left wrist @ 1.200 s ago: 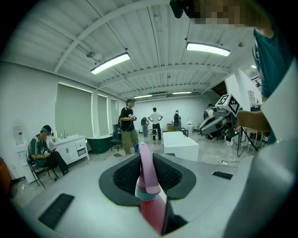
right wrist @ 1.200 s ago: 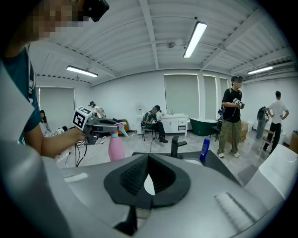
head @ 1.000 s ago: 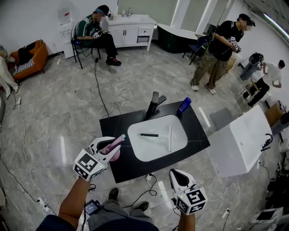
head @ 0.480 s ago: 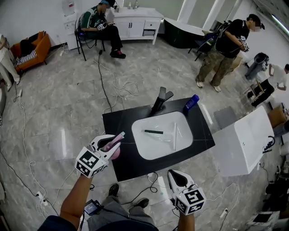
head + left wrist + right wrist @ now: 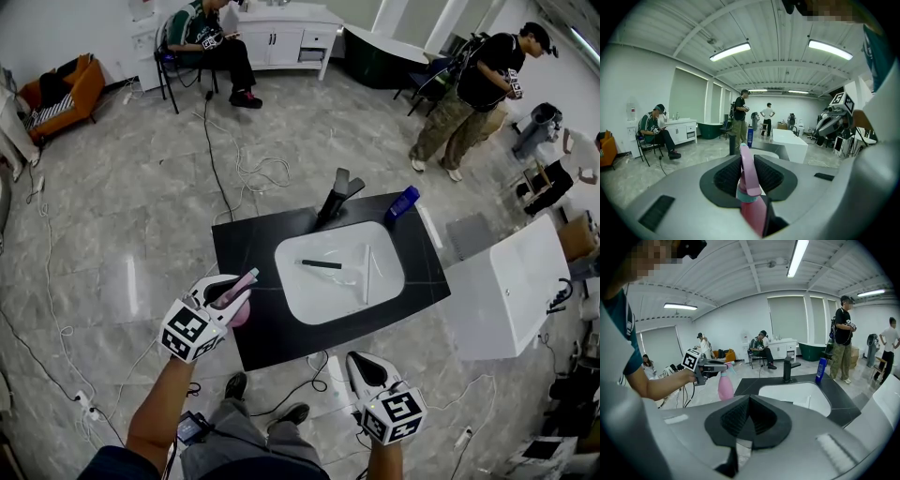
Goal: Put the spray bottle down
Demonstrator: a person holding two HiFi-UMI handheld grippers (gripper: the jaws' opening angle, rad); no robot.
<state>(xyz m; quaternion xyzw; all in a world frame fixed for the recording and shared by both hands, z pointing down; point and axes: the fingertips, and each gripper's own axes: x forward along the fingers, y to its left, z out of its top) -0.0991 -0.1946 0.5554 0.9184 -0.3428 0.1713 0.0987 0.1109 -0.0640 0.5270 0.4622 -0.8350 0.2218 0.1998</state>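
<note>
Two jaws of the left gripper (image 5: 746, 173) are clamping the neck of the pink spray bottle (image 5: 752, 211), its body hanging beneath them. Just ahead and below is lying the black counter (image 5: 253, 328). It is probably calling for lowering upright, seating the base flat, then releasing. The right gripper (image 5: 749, 416) is idling, its jaws together and empty.

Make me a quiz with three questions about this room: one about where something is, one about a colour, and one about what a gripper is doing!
1. Where does the tall blue plastic bottle stand?
A on the floor; B in the sink; C on the black countertop
2. What colour is the plastic spray bottle clamped in the left gripper?
A green; B pink; C yellow
3. How are the jaws of the right gripper?
A shut, empty; B shut on a cup; C wide open
Answers: 1 C, it stands at the countertop's back corner, near the black tap. 2 B, its body and nozzle are pink. 3 A, they meet with nothing between.
</note>
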